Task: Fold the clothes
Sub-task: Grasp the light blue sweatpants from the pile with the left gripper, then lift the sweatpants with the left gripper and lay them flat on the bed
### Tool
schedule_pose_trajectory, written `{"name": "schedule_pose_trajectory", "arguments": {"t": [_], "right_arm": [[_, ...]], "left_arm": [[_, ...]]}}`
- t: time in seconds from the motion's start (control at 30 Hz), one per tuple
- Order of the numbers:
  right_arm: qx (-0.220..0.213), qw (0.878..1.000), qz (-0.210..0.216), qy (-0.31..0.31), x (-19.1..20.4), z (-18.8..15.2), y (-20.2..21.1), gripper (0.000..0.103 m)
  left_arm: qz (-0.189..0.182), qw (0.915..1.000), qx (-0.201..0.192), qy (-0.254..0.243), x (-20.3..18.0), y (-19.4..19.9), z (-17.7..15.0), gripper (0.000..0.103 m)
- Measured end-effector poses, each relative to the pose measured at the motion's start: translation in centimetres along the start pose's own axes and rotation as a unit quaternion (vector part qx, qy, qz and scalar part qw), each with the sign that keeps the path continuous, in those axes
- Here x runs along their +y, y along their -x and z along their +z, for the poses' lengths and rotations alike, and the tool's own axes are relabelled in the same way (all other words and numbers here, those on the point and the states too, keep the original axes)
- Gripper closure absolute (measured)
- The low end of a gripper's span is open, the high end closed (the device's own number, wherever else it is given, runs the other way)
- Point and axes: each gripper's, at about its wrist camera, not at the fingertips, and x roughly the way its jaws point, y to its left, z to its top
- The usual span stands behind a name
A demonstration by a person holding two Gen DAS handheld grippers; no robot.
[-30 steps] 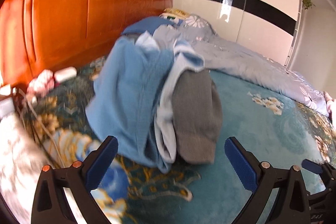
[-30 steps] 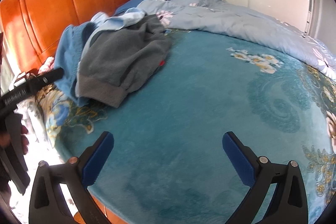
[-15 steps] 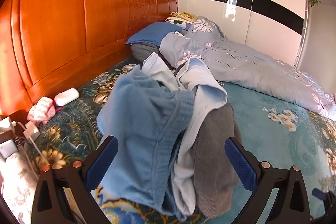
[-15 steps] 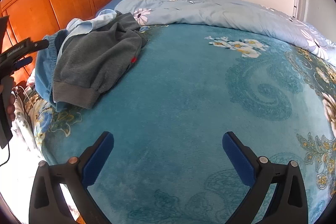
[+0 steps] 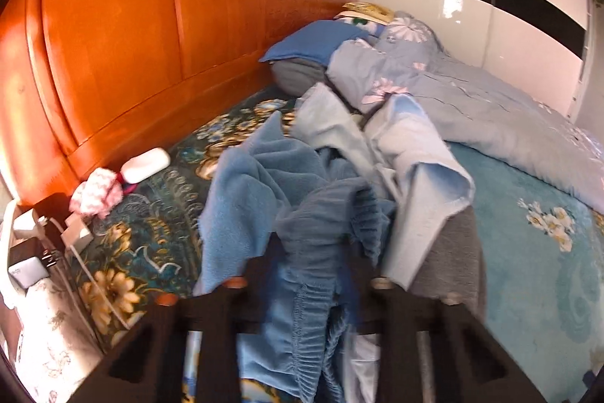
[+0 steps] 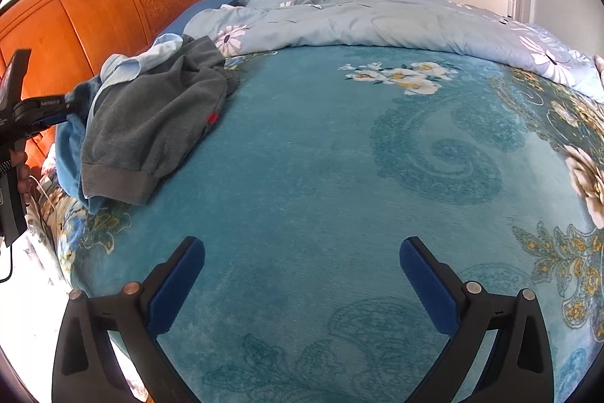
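Note:
A heap of clothes lies near the headboard. In it are a mid-blue fleece garment with an elastic waistband, a pale blue garment and a grey garment. My left gripper is shut on the blue garment's gathered waistband, and cloth bunches between its fingers and hides the pads. In the right wrist view the grey garment tops the heap at the left. There the left gripper touches the heap's left side. My right gripper hangs open over the bare teal bed cover, well apart from the clothes.
An orange wooden headboard runs along the left. A flowered pale quilt and a blue pillow lie at the far side. A white case, a pink cloth, and chargers with cables sit by the bed's left edge.
My left gripper has moved down into the heap and shut on the blue garment's waistband. The right gripper stays open and has swung slightly right over the bed cover.

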Motion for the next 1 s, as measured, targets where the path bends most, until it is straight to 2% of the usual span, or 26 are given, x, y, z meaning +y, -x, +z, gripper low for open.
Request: {"name": "schedule_pose_trajectory", "arguments": {"t": [0.1, 0.3, 0.4, 0.5, 0.6, 0.77, 0.9, 1.0], "right_arm": [[-0.005, 1.000, 0.000, -0.003, -0.4, -0.1, 0.6, 0.000], [-0.017, 1.000, 0.001, -0.015, -1.4, -0.2, 2.1, 0.000], [-0.023, 1.000, 0.004, -0.015, -1.6, -0.3, 2.9, 0.000], [-0.029, 0.999, 0.009, -0.014, -1.9, -0.5, 3.7, 0.000], [-0.035, 0.999, 0.014, -0.014, -2.1, -0.8, 4.4, 0.000], [-0.049, 0.998, 0.017, -0.021, -3.5, -1.1, 6.0, 0.000], [-0.064, 0.997, 0.010, -0.041, -5.7, -1.4, 7.6, 0.000], [-0.073, 0.995, 0.001, -0.062, -7.8, -1.8, 8.6, 0.000]], "left_arm": [[0.020, 0.9991, -0.027, 0.026, 1.9, 2.0, 0.6, 0.080], [0.052, 0.9945, -0.088, 0.022, 5.0, 7.4, 3.9, 0.081], [0.051, 0.9897, -0.133, 0.009, 5.4, 11.5, 6.5, 0.081], [0.033, 0.9834, -0.179, -0.005, 4.8, 16.0, 9.1, 0.081], [0.013, 0.9747, -0.220, -0.034, 2.7, 20.5, 11.5, 0.081], [-0.043, 0.9619, -0.262, -0.063, -2.6, 26.2, 15.0, 0.081], [-0.067, 0.9450, -0.299, -0.115, -8.9, 30.4, 16.9, 0.081], [-0.105, 0.9309, -0.319, -0.143, -13.8, 34.0, 18.2, 0.081]]}}
